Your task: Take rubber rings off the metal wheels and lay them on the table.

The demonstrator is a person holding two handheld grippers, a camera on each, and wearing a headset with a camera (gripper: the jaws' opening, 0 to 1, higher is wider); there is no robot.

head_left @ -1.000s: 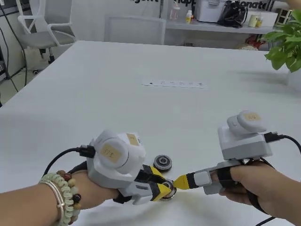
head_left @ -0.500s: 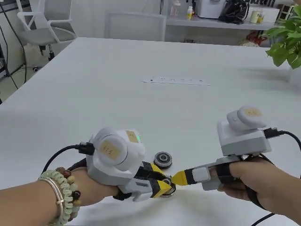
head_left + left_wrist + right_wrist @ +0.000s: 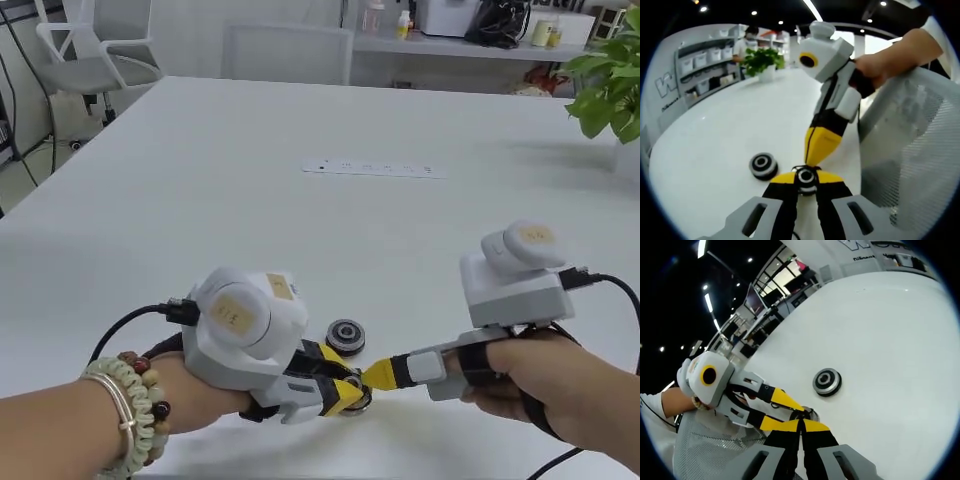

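Jaws on wheel [image 3: 806, 178] near table's [image 3: 300, 250] front edge

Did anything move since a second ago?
Nothing really moved; the camera just shifted. The left gripper still clamps a small metal wheel with a black rubber ring, the right gripper's shut tips still sit against it, and a second, loose wheel still lies on the white table.

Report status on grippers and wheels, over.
Left gripper shut on small silver metal wheel. Right gripper shut, tips at its rim. Second black-ringed wheel lies on white table. No obstruction.
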